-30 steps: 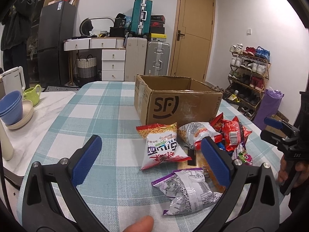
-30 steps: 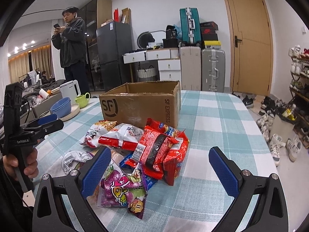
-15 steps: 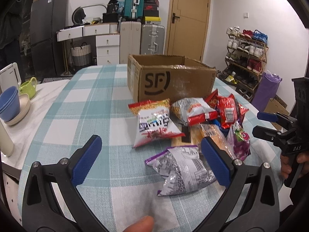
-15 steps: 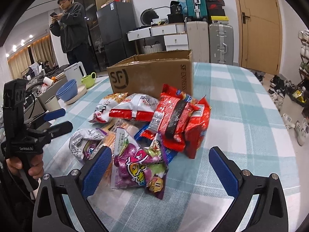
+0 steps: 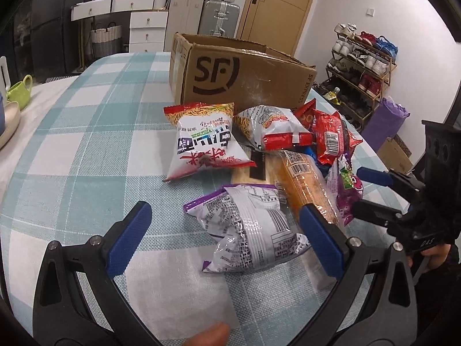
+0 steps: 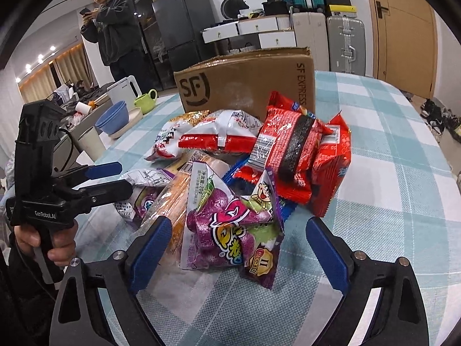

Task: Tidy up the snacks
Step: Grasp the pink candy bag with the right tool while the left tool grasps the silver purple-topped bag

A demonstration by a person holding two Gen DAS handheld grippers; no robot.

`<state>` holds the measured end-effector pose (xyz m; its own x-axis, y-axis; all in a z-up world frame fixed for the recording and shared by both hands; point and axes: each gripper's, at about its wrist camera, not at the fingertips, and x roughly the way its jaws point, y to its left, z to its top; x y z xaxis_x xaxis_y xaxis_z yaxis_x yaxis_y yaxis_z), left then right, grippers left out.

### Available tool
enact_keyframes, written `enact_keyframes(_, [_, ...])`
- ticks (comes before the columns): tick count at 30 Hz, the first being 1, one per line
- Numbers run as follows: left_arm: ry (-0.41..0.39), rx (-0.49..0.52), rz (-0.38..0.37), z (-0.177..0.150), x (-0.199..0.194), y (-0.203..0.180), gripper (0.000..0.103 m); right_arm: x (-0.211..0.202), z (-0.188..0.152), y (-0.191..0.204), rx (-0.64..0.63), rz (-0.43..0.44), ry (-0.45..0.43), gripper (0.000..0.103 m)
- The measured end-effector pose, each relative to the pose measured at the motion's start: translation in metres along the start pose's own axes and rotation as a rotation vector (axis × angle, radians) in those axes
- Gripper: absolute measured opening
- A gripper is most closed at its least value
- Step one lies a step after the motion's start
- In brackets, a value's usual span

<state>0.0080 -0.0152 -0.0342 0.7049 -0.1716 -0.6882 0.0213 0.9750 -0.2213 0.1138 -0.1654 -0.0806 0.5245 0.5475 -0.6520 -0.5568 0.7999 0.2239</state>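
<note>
A pile of snack bags lies on the checked tablecloth in front of an open cardboard box. My left gripper is open, and a silver-and-purple bag lies between its blue pads without touching them. My right gripper straddles a purple candy bag; its jaws are closing but the pads stand clear of the bag. Behind are a white-and-red noodle bag, a long orange packet and red packets. Each gripper shows in the other's view, the right gripper and the left gripper.
Blue bowls, a green mug, a white kettle and a paper cup stand at the table's left side. A person stands behind them looking at a phone. A shoe rack is off the right edge.
Both grippers have come down and tilted toward the pile, so the bags now sit larger and between the fingers. The right jaws have narrowed slightly.
</note>
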Motion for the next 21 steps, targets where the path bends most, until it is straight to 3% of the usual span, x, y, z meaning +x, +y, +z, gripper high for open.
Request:
enact_keyframes(3, [0.027,-0.010,-0.016,0.000,0.005,0.000,0.102,0.003,-0.001,0.002,-0.009,-0.005,0.016,0.090])
enact_keyframes(10, [0.092,0.000,-0.032,-0.002,0.017,-0.008,0.084,0.004,-0.001,0.005,-0.028,0.005,0.025,0.079])
enact_keyframes(13, [0.107,0.016,-0.066,-0.003,0.020,-0.014,0.070,0.005,-0.001,0.004,-0.025,0.016,0.026,0.074])
enact_keyframes(15, [0.100,0.019,-0.077,-0.004,0.019,-0.016,0.056,0.004,-0.001,0.004,-0.018,0.022,0.022,0.069])
enact_keyframes(17, [0.100,0.014,-0.082,-0.004,0.019,-0.016,0.053,0.001,0.000,0.004,-0.013,0.016,0.008,0.053])
enact_keyframes(21, [0.077,0.029,-0.071,-0.004,0.013,-0.017,0.049,-0.001,-0.001,0.001,-0.011,0.015,0.007,0.052])
